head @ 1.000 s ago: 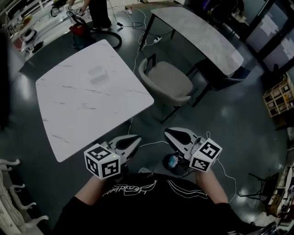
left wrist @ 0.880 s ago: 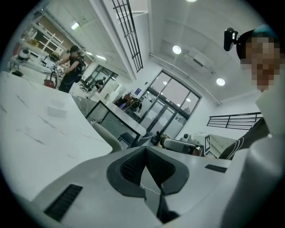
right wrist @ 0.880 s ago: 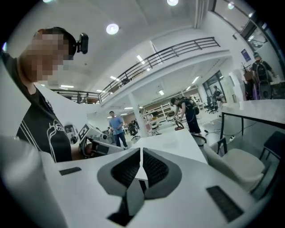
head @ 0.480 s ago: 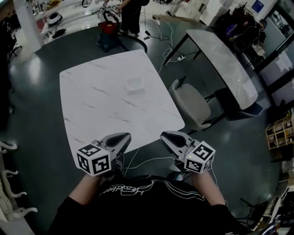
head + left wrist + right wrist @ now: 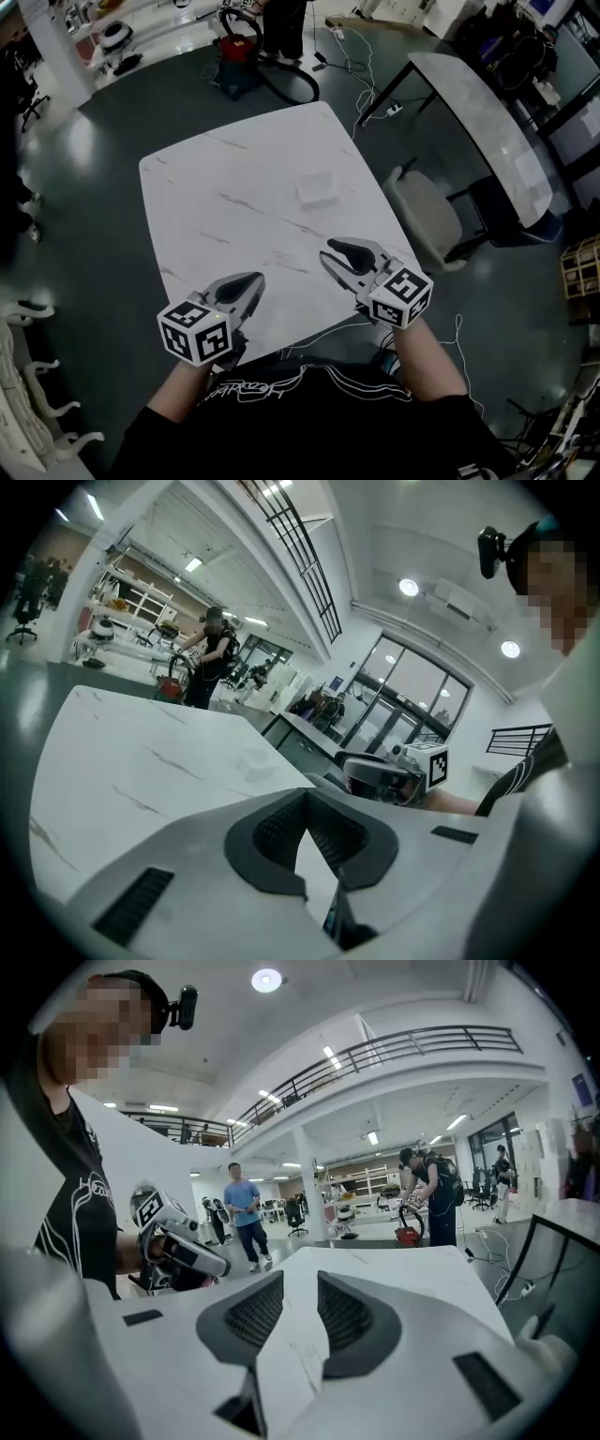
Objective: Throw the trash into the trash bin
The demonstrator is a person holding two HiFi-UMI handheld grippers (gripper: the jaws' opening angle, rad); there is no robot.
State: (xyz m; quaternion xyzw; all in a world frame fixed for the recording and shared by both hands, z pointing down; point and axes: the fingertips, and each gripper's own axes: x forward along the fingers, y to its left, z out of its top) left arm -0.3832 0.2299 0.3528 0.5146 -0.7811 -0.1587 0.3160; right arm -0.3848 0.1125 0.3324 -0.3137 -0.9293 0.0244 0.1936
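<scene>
Now at the table's edge, trash ahead

You hold both grippers over the near edge of the white table (image 5: 216, 216), pointed toward the trash (image 5: 317, 189). The trash is a small, pale, see-through piece lying alone toward the table's far right side, well apart from either tool. Your left gripper (image 5: 251, 280) has its jaws pressed together with nothing between them. Your right gripper (image 5: 334, 253) has just been opening its jaws. They stand slightly apart and empty, probably readied for the pick, since this gripper is nearer the trash. No trash bin shows in any view.
</scene>
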